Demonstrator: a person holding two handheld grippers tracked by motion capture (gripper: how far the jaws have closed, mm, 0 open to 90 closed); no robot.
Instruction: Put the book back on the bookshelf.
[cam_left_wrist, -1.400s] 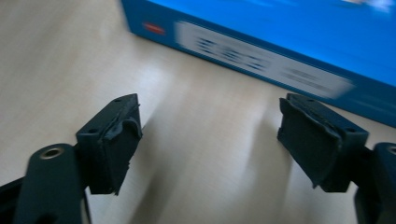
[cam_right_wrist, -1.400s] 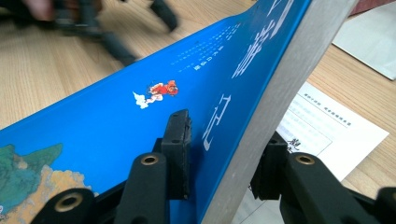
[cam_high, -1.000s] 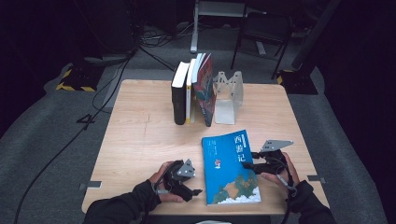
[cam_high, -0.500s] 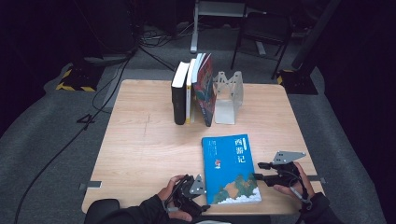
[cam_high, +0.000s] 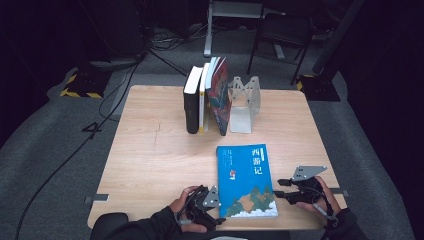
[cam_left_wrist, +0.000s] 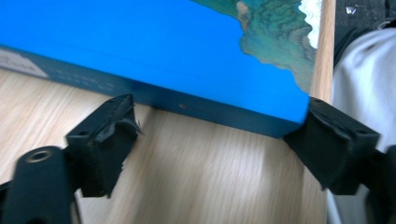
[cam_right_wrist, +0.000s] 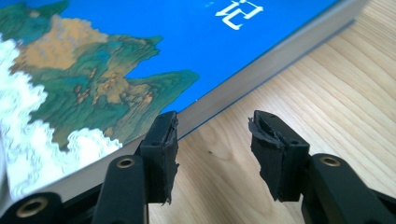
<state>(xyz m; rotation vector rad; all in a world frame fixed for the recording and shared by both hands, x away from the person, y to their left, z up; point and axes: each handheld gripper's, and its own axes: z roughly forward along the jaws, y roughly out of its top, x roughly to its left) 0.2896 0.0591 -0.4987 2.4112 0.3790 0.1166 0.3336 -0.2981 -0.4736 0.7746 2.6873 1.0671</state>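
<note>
The blue paperback book (cam_high: 247, 180) lies flat, cover up, on the wooden counter (cam_high: 150, 150), at the near edge in front of you, with its white title characters at the far right of the cover and a painted mountain scene across the near end. Your left claw (cam_high: 220, 212) sits at the book's near left corner, low on the counter; in the left gripper view (cam_left_wrist: 210, 140) its jaws are spread wide, one resting against the spine side of the book (cam_left_wrist: 154, 51) and the other at the corner by the counter's edge, and neither pinches anything. Your right claw (cam_high: 277, 189) sits at the book's right side, near its near end; in the right gripper view (cam_right_wrist: 212, 140) its jaws stand apart, one touching or just beside the grey page edge of the book (cam_right_wrist: 116, 60), the other over bare wood, with nothing held between them. Beyond the book, toward the far side of the counter, a row of upright books (cam_high: 206, 97) stands with a black volume on the left, and the rightmost one leans. Just right of that row stands a grey metal bookend (cam_high: 245, 102), apart from the blue book. Your hands (cam_high: 320, 197) grip both tools from the near side of the book.
</note>
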